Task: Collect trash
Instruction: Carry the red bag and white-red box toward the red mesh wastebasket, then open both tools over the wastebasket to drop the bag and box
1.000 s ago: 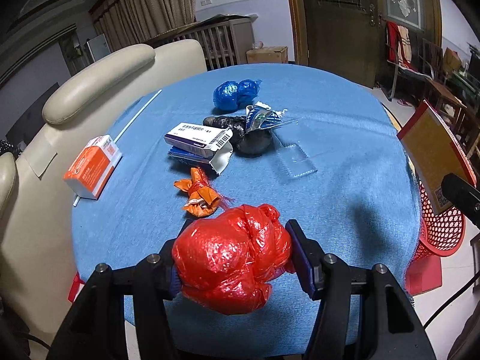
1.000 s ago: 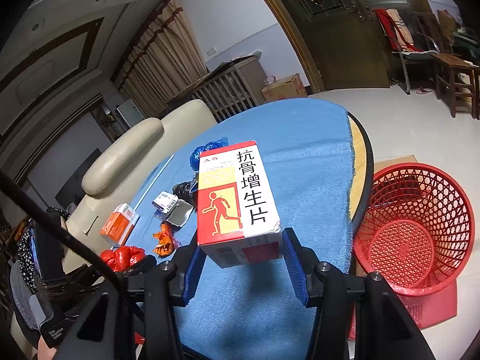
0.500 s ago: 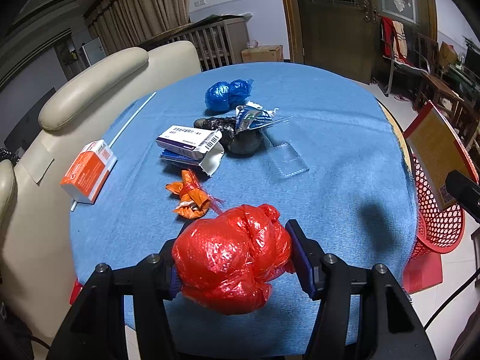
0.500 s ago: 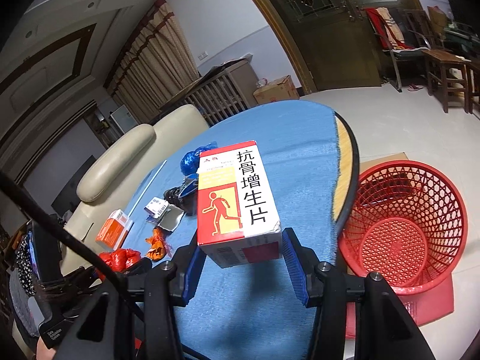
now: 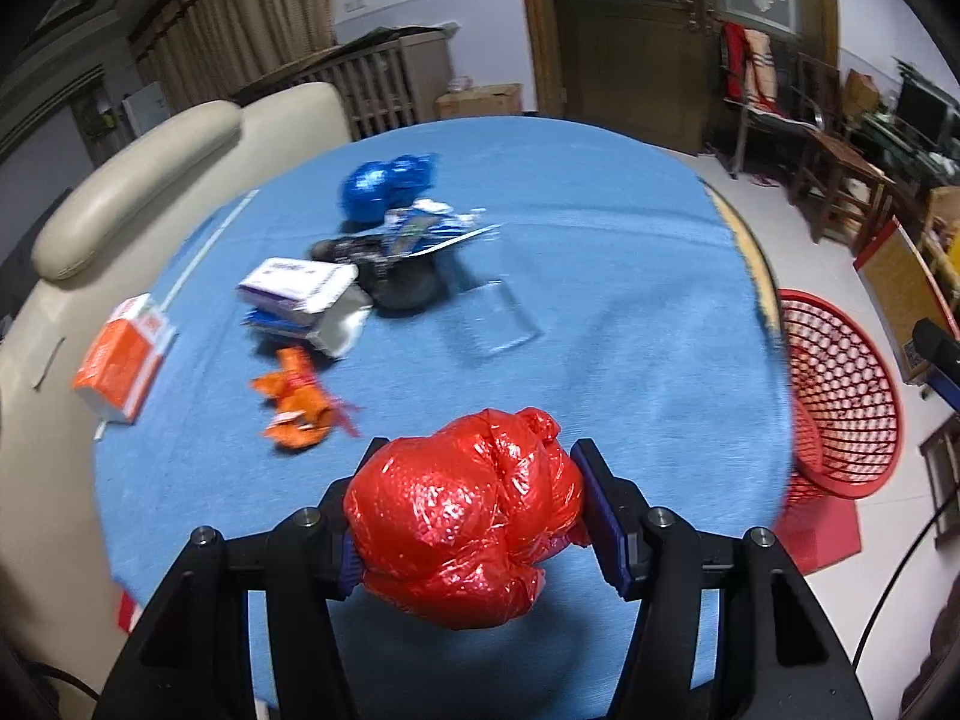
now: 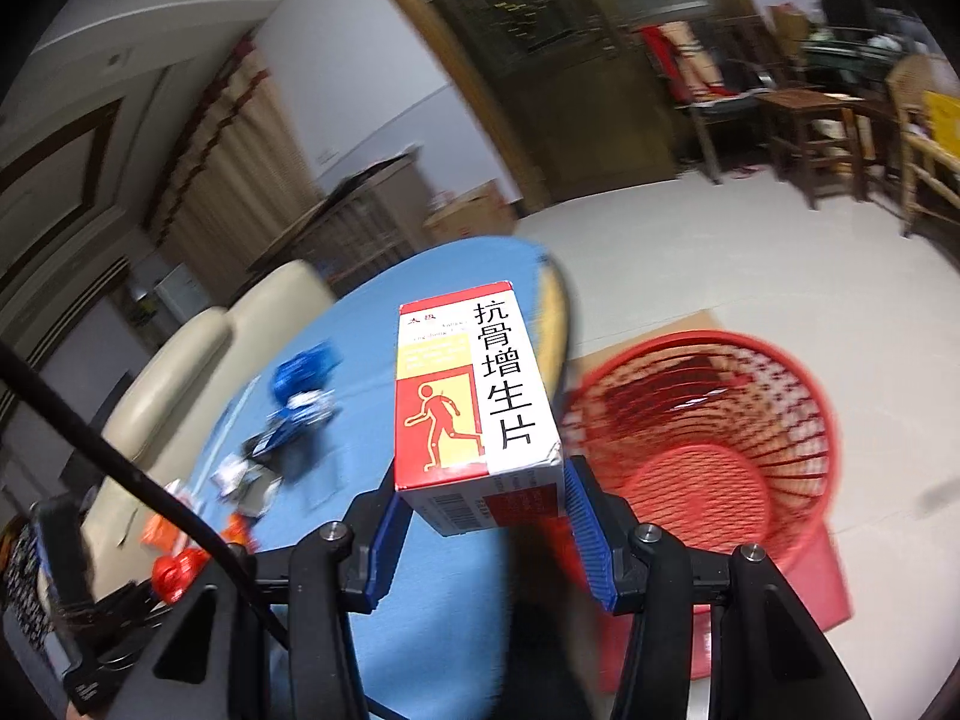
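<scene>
Both loads are lifted but none is binned: the left claw point(image 5: 465, 525) is clamped on a crumpled red bag point(image 5: 462, 522), the right claw point(image 6: 480, 525) on a medicine box point(image 6: 474, 396), and the red basket point(image 6: 708, 456) just right of that claw looks empty. Several scraps, among them an orange box point(image 5: 123, 357), lie on the bench point(image 5: 600, 252) ahead of the left claw. The bench edge point(image 6: 555, 312) sits beside the right claw, with open floor beyond, so I judge the drop path clear.

Blue-clothed round table point(image 5: 600, 210), orange box point(image 5: 123, 354), blue bag point(image 5: 384, 183)

Ahead of my tongs I see a cream sofa point(image 5: 138, 180) left, a wooden door point(image 5: 630, 42) beyond, chairs point(image 6: 804, 126) right.
</scene>
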A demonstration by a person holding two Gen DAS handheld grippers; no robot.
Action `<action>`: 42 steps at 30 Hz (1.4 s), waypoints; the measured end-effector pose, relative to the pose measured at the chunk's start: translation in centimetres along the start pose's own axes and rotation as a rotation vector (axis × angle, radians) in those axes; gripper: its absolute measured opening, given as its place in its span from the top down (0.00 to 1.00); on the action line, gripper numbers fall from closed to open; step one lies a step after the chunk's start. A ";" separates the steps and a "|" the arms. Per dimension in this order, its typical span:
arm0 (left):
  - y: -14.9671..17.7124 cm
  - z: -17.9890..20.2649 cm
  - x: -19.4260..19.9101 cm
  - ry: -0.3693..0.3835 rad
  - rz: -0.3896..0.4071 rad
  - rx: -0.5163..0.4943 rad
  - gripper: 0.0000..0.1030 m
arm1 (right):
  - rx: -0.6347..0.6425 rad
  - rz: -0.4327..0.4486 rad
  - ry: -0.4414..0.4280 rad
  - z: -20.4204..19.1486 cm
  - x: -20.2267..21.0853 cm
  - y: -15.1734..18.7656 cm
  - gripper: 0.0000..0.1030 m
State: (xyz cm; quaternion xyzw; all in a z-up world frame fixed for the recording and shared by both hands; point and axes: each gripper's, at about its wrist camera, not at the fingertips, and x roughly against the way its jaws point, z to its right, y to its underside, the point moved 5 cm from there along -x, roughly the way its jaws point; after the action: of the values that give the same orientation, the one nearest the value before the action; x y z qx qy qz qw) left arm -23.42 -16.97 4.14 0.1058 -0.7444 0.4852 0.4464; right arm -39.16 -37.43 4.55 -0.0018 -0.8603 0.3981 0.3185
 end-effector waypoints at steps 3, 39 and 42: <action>-0.5 1.9 -0.5 0.048 0.003 -0.026 0.40 | -0.045 0.010 0.070 3.5 0.1 -0.5 0.49; -6.5 25.4 -5.4 0.371 -0.062 -0.350 0.28 | -0.265 -0.009 0.278 17.1 0.6 -3.1 0.26; -6.5 25.8 -5.5 0.375 -0.072 -0.360 0.25 | -0.269 0.005 0.284 17.3 1.0 -3.3 0.26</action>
State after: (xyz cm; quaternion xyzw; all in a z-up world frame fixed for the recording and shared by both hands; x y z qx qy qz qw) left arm -30.88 -42.90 0.62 -0.0410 -0.7186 0.3399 0.6053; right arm -48.61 -51.30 -0.92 -0.1026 -0.8521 0.2761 0.4326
